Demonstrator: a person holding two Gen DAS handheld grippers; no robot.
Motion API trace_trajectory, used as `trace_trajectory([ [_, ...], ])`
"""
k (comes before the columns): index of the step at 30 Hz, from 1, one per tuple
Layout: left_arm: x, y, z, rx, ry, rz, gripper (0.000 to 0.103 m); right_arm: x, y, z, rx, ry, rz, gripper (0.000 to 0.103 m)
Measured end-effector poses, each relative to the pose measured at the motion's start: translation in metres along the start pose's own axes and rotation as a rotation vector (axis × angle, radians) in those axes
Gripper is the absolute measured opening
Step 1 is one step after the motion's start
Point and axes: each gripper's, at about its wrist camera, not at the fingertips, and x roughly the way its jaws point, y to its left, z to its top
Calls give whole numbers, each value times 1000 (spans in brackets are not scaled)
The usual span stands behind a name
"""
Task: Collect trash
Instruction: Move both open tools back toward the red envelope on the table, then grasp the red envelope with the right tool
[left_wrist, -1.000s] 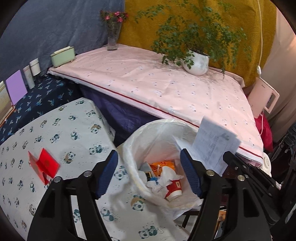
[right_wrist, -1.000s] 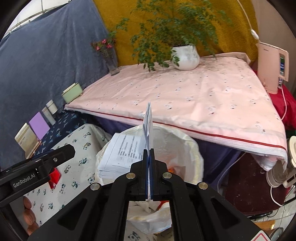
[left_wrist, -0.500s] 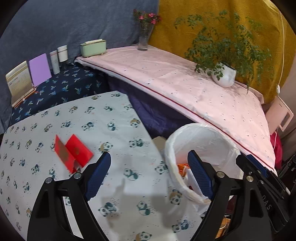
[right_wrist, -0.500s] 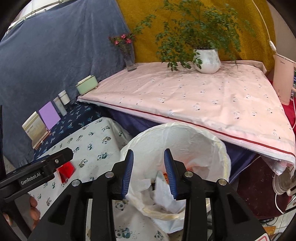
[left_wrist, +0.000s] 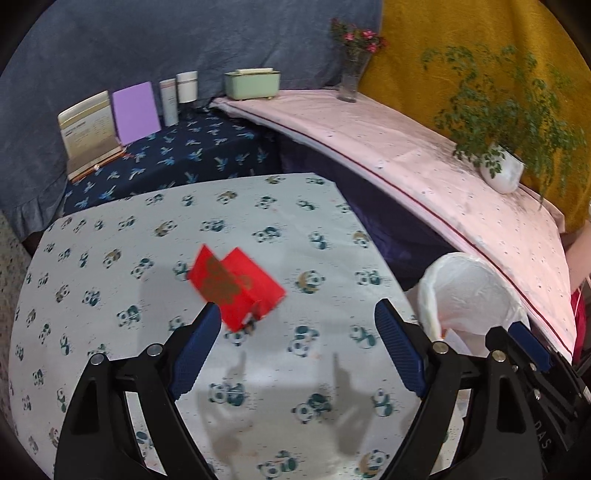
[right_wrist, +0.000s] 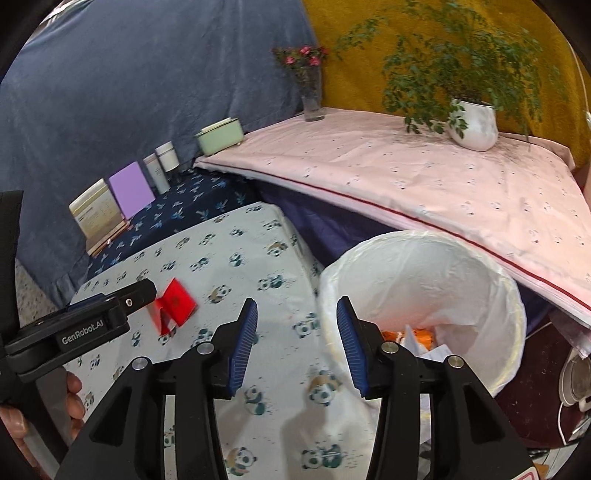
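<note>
The folded red paper envelope (left_wrist: 236, 286) lies just ahead of the left tool (left_wrist: 295, 347), spread wide and empty; the right tool (right_wrist: 295, 343), jaws just opened with nothing between, is farther off.

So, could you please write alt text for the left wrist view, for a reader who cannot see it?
The open left gripper hangs above a panda-print tablecloth, with a red folded envelope lying just ahead of its fingertips. At the right stands a white-lined trash bin; behind are a potted plant and a flower vase.
</note>
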Motion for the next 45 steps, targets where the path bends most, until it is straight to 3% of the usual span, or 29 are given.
trace_trajectory([
  [13, 12, 55, -3, -108, 37, 69, 86, 30, 58, -24, -88, 86, 76, 44],
  [22, 23, 72, -5, -132, 62, 89, 87, 48, 74, -28, -109, 123, 100, 45],
  [26, 28, 92, -12, -141, 77, 133, 87, 58, 83, -28, -129, 136, 113, 45],
  [37, 44, 155, -33, -210, 137, 188, 87, 110, 136, -20, -183, 191, 201, 45],
  [45, 46, 175, -32, -230, 134, 198, 87, 156, 172, -17, -239, 232, 217, 44],
])
